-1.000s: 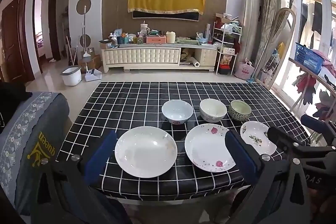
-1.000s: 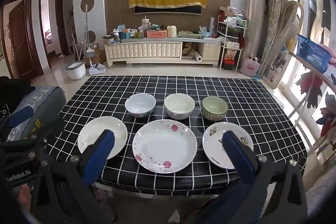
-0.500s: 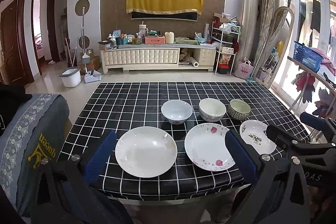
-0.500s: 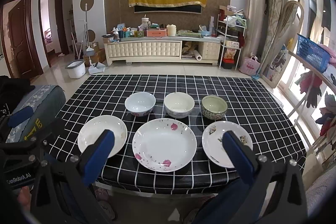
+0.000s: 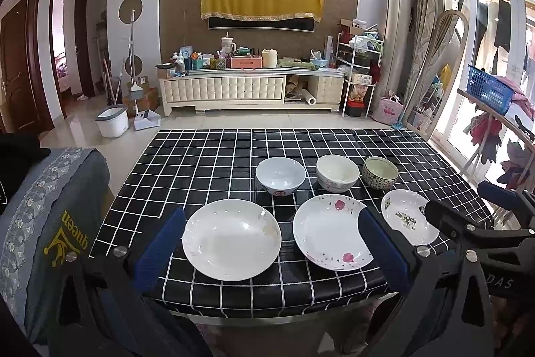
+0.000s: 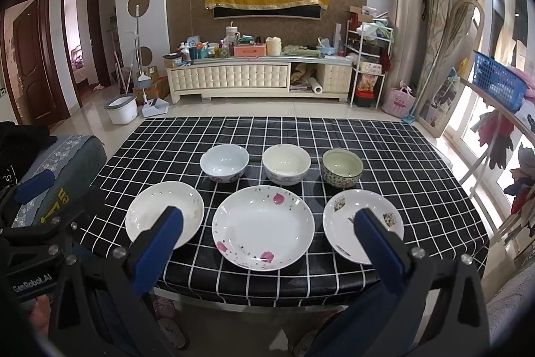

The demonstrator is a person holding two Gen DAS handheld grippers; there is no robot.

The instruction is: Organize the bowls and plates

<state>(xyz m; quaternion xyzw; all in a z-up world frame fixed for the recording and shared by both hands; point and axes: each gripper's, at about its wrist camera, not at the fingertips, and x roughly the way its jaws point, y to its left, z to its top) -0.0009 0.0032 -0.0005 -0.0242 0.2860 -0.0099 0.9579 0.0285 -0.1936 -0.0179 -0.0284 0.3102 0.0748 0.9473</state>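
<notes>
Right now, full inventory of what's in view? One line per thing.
Round white ceramic plates: 3, one plain, one pink-flowered, one with small pictures, front row of table.
Round ceramic bowls: 3, pale blue, cream, green-patterned, back row behind the plates.
Black white-grid tablecloth: 1, covers the table.
Grey embroidered fabric seat: 1, left of table.
Cream TV cabinet: 1, cluttered top, far wall.
Left tool: blue pads, open, short of the table.
Right tool: blue pads, open, empty.

White plates (image 6: 165, 211), one pink-flowered (image 6: 263, 226), sit on a black, white-gridded tablecloth (image 6: 384, 136).
</notes>
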